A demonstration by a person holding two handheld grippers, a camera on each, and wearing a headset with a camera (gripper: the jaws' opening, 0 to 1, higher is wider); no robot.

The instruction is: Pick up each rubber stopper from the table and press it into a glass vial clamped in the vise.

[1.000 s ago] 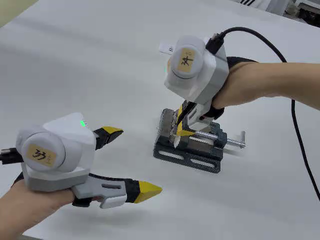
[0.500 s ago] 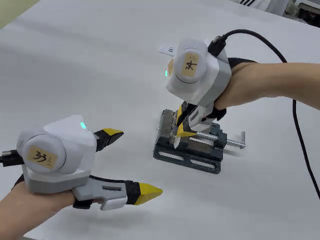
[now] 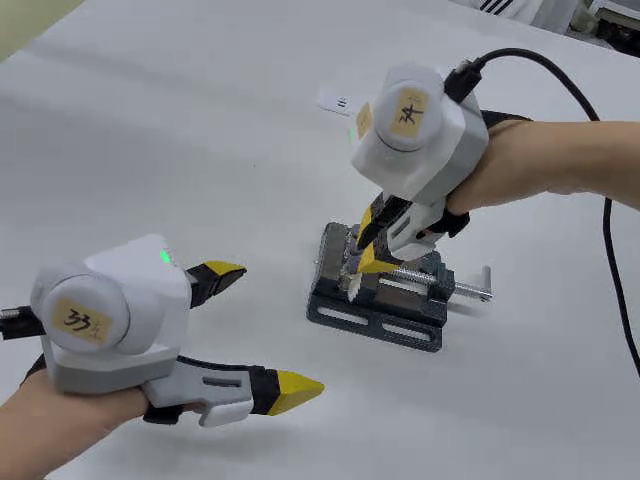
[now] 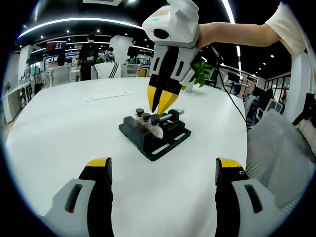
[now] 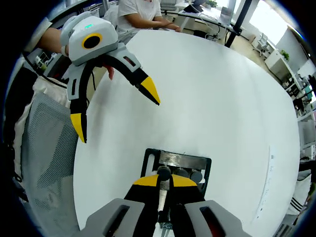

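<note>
Yellow-tipped fingers (image 3: 292, 388); dark vise (image 3: 372, 318); stoppers (image 4: 140, 112) seemingly black

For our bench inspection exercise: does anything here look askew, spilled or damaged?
Nothing stands out. The vise sits flat on the table, the dark-capped vials stand upright in its jaws, and no spill or breakage is visible.

Handwritten "33" on left gripper (image 3: 262, 328) sticker (image 3: 82, 318), right gripper (image 3: 363, 248) sticker (image 3: 410, 112) illegible.

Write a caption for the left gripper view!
White right gripper, yellow tips together, points down at dark-capped glass vials in a black metal vise.
</note>
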